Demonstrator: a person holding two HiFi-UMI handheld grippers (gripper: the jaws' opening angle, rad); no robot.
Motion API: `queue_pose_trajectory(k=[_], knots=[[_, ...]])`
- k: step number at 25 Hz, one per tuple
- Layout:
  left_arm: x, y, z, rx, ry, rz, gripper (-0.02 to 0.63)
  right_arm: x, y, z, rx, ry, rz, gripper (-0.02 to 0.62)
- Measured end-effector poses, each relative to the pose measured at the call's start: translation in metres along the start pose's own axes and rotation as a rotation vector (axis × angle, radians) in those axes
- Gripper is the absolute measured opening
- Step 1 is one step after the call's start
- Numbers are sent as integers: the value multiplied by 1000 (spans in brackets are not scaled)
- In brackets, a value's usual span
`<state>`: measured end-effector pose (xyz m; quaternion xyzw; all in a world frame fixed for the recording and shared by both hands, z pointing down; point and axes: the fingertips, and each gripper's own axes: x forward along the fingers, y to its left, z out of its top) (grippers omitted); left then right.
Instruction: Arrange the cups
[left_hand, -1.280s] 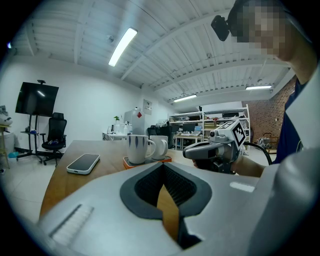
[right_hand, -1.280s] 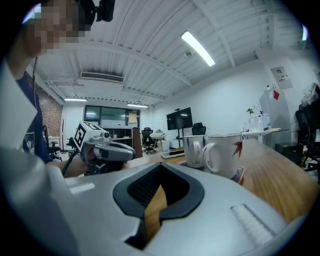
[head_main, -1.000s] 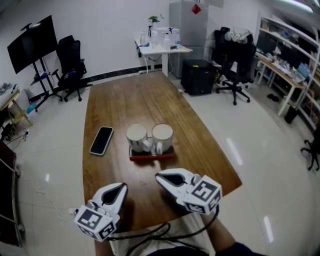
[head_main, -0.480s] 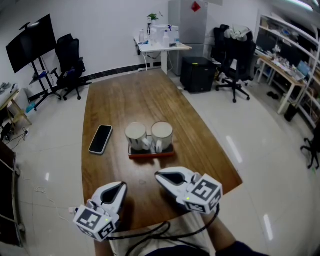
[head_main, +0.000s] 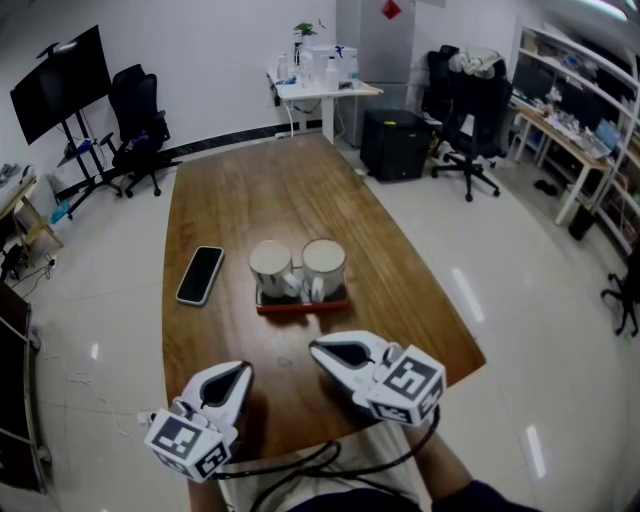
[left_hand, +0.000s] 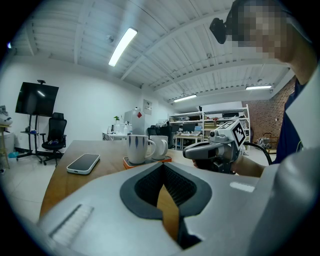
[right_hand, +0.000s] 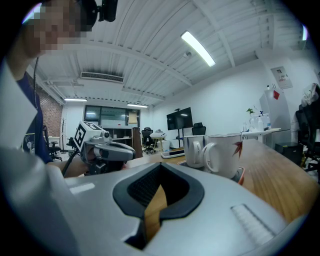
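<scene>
Two white mugs stand side by side on a small red tray (head_main: 301, 306) in the middle of the wooden table: the left mug (head_main: 270, 267) and the right mug (head_main: 324, 265), handles toward me. The left gripper view shows them as left mug (left_hand: 137, 148) and right mug (left_hand: 160, 146); the right gripper view as left mug (right_hand: 194, 149) and right mug (right_hand: 226, 154). My left gripper (head_main: 237, 374) rests shut and empty near the table's front edge. My right gripper (head_main: 318, 351) lies shut and empty just short of the tray.
A black phone (head_main: 201, 274) lies face up left of the tray. The wooden table (head_main: 280, 205) stretches far beyond the mugs. Office chairs, a monitor stand and desks stand around the room on the shiny floor.
</scene>
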<state>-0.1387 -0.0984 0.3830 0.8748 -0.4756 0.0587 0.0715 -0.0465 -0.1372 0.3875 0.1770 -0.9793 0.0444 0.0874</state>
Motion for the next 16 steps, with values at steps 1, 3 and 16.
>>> queue_pose_trajectory(k=[1,3,16], knots=[[0,0,0,0,0,1,3,0,0,0,0,1,0,18],[0,0,0,0,1,-1,3,0,0,0,1,2,1,18],[1,-3,1,-1,-2,-4,3,-3,0,1,-1,-2,-3,18]])
